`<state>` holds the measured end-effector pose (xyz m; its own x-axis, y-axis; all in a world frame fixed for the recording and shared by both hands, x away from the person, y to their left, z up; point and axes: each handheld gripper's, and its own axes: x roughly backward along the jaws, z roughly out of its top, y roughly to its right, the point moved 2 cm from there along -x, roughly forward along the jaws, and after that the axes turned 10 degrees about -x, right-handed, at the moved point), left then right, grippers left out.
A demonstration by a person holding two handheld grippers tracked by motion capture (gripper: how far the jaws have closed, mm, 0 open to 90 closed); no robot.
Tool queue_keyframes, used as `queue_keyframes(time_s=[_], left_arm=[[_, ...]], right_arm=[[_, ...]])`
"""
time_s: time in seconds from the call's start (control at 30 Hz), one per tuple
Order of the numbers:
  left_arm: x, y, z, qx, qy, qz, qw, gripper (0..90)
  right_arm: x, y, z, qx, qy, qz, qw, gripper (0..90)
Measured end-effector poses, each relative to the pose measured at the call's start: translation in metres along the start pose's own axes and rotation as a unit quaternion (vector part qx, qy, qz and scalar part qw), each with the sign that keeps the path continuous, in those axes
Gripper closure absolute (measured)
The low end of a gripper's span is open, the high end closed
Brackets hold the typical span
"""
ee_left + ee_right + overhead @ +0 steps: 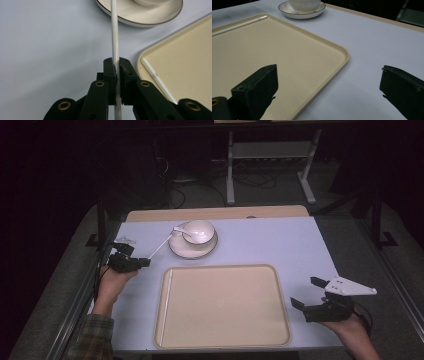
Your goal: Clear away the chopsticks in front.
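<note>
A long white spoon point(162, 245) reaches from the left of the table toward a white bowl point(200, 230) that stands on a dark-rimmed saucer point(192, 251). My left gripper point(145, 262) is shut on the low end of the spoon's handle. In the left gripper view the handle point(115, 37) runs straight up between the pads of my left gripper point(118, 67) toward the saucer point(150, 17). My right gripper point(306, 292) hovers open at the right of a beige tray point(222, 340), nothing between its jaws. In the right gripper view the right gripper point(329, 87) has its jaws standing wide apart over the tray's corner point(342, 52).
A thin white stick point(157, 77) lies along the tray's left inner edge point(239, 23). The bowl point(304, 4) and saucer point(294, 13) stand beyond the tray. A wooden strip point(215, 213) borders the table's far edge, with a metal stand point(270, 165) and cables on the floor behind.
</note>
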<state>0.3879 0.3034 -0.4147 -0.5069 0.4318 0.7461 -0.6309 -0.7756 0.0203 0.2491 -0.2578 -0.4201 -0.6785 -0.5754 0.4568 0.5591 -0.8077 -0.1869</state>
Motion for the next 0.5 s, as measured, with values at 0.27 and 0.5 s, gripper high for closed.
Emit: queue_keyframes(time_s=[0.27, 0.5], left_arm=[[0.009, 0.013, -0.012, -0.009, 0.0, -0.019, 0.9998, 84.6], [0.014, 0.025, -0.014, -0.014, 0.009, -0.038, 0.9991, 84.6]], right_arm=[[0.0, 0.0, 0.0, 0.001, 0.0, 0.0, 1.0, 1.4], [0.0, 0.0, 0.0, 0.002, 0.0, 0.0, 1.0, 1.4]])
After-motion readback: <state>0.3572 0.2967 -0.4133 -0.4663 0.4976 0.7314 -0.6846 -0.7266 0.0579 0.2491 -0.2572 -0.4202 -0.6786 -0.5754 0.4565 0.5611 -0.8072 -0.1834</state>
